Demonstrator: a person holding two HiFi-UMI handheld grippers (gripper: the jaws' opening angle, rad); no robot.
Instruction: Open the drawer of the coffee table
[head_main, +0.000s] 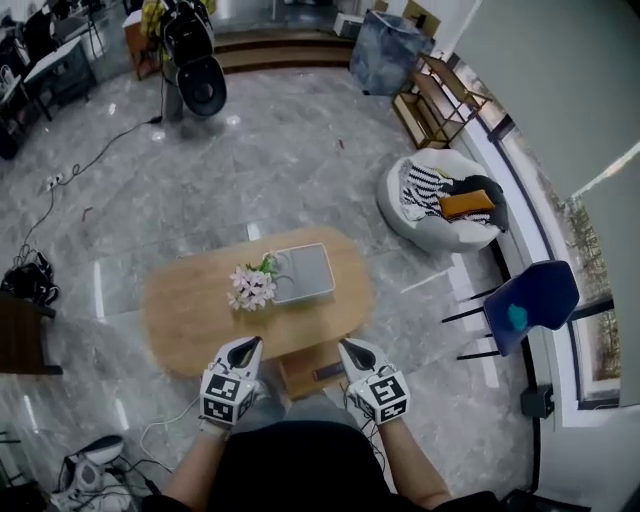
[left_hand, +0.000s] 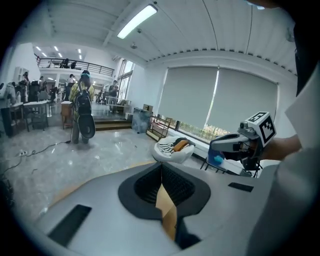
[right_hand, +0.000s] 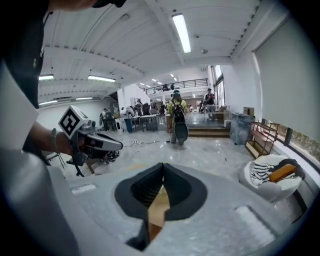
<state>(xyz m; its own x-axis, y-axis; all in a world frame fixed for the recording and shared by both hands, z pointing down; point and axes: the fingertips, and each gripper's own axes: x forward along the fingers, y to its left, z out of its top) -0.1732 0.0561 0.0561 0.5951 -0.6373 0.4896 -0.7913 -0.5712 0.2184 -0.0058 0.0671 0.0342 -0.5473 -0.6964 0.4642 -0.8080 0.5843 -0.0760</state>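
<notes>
Left gripper (head_main: 252, 345): jaws fully together in the left gripper view, nothing between them; empty. Right gripper (head_main: 345, 347): jaws likewise closed pad to pad in the right gripper view; empty. Both are held high, close to the person's body, side by side but apart, tips angled forward and down toward the near edge of the coffee table (head_main: 190, 310); neither touches anything.

Coffee table: oval, light wood top, on the marble floor directly ahead of the person; it carries a bunch of pale flowers (head_main: 252, 285) and, touching them on the right, a grey rectangular tray (head_main: 303, 272).

Drawer (head_main: 305, 372): a brown wooden box that juts from under the table's near edge, between the two grippers in the head view; it appears to be already drawn out, though how far cannot be told. A dark strip (head_main: 328, 372) lies on it near its right side; it may be the pull, but it is too small to confirm.

Handling, as judged: a rigid wooden drawer, probably light, sliding straight toward the person; the load is not fragile, but the flowers above could topple if the table is jerked. Best hold is the front panel's top lip or the pull, jaws pinching across the board; smooth wood may slip under a shallow pinch, so a deep bite and a level, steady draw are advised.
</notes>
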